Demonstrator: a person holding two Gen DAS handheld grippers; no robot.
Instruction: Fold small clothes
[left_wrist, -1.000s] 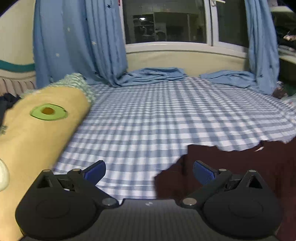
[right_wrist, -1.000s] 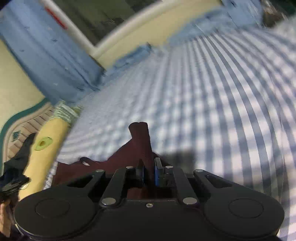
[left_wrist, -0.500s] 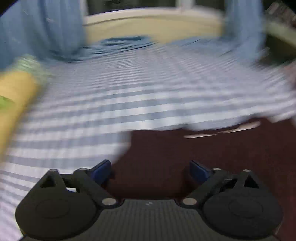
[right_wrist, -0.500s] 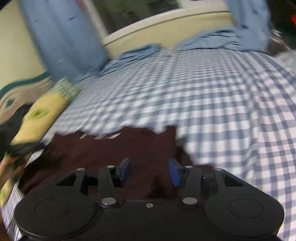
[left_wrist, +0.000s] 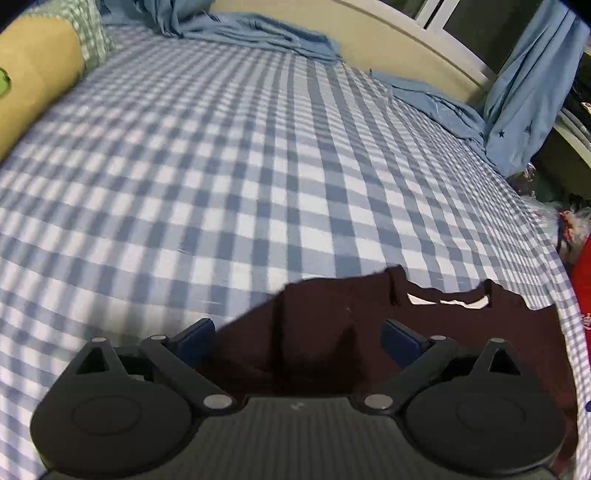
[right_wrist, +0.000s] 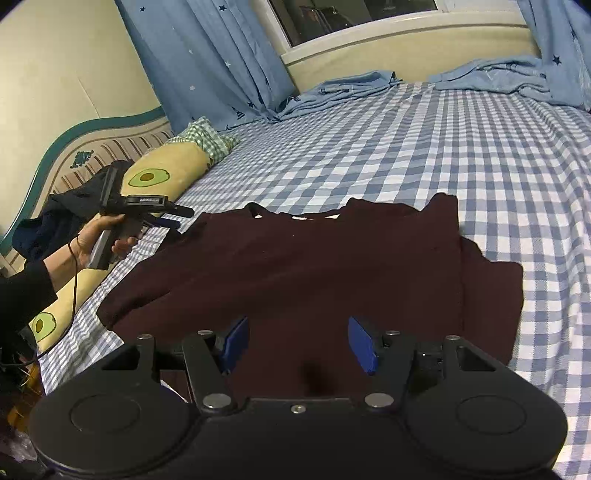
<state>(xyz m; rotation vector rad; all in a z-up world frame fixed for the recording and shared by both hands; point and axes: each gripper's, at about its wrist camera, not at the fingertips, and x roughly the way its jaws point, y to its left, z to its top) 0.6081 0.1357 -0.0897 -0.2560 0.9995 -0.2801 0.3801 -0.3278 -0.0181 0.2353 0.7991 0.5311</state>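
A dark maroon shirt lies spread on the blue-checked bed sheet, collar towards the window and its right sleeve folded in. My right gripper hovers over the shirt's near hem. Its jaws are opening, with only flat cloth below them. In the left wrist view the shirt shows its collar and white label. My left gripper is tilted down over the shirt's left shoulder, jaws wide and opening, gripping nothing. The right wrist view shows a hand holding the left gripper by the shirt's left edge.
A yellow avocado-print bolster lies along the headboard at the left. Dark clothes are heaped behind the hand. Blue curtains pool on the bed's far edge. A red item lies off the bed's right side.
My right gripper let go of the raised fold of shirt, opened and drew back; the shirt now lies flat. My left gripper swung right and down from bare sheet to over the shirt.
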